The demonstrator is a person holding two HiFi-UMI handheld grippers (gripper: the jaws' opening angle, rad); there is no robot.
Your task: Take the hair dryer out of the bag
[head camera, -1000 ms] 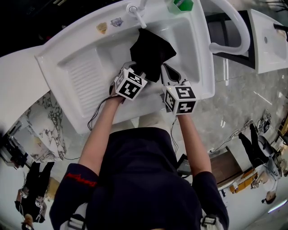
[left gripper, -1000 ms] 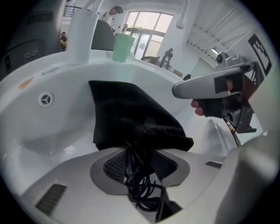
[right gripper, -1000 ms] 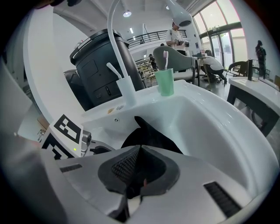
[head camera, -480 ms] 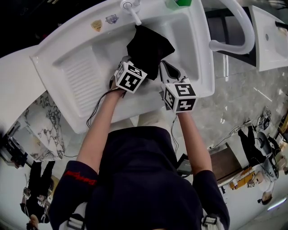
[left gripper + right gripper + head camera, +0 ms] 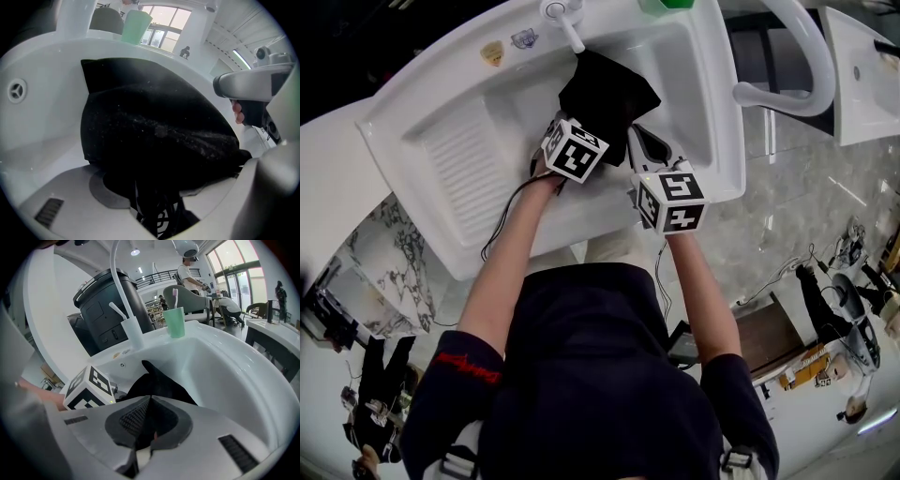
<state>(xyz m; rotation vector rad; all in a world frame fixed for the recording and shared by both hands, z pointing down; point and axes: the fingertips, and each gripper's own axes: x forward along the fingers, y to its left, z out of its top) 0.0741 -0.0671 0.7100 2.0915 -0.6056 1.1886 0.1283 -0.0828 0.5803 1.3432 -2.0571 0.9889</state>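
Now the left tongs (image 5: 161, 206) stand wide apart, and they have just been opening. The black bag (image 5: 154, 126) sits right between them and fills the gap, but the pads do not squeeze it. A black cord (image 5: 159, 220) curls in loops at the near end of the bag, low down between the two jaws. The right tongs (image 5: 149, 404) are pressed together, tip to tip, and I cannot tell if a bit of cloth is caught in them. They sit just beside the bag, on its right side, with the bag a little past their tips. The hair dryer is hidden; only the bag shows, puffed up and round. The bag lies in the deep part of a white sink (image 5: 712, 122), close under the tap (image 5: 565, 21). To the left of the bag the sink has a ribbed slope (image 5: 469, 155). A green cup (image 5: 176, 322) with a toothbrush (image 5: 175, 294) in it stands on the back rim of the sink. Behind the sink stands a big dark bin (image 5: 110, 305). A person holds both tongs, with bare arms reaching over the near rim.
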